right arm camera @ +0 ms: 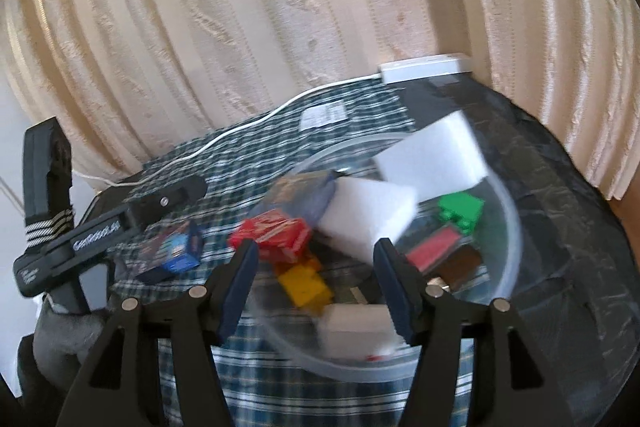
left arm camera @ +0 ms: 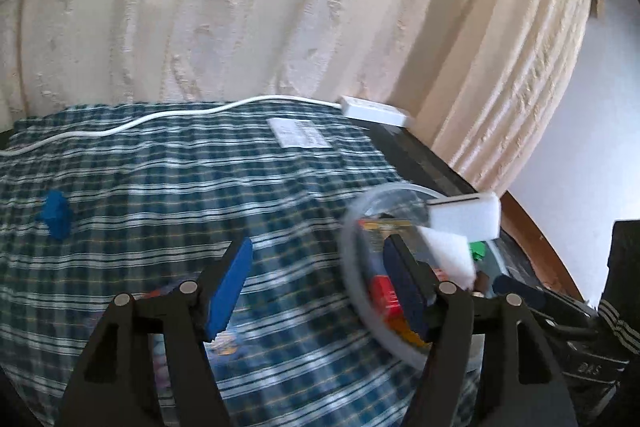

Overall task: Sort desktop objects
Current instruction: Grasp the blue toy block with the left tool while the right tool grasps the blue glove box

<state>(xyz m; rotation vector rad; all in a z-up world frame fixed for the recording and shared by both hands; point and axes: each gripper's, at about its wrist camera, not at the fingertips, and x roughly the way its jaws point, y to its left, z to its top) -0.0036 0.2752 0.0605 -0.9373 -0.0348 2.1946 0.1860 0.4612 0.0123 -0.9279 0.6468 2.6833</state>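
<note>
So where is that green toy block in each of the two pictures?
Left wrist view: the green block peeks out at right of centre, inside the clear bowl, under the white sponges.
Right wrist view: the green block lies right of centre, inside the bowl.
Shared landmark: the white power strip by the curtain.
</note>
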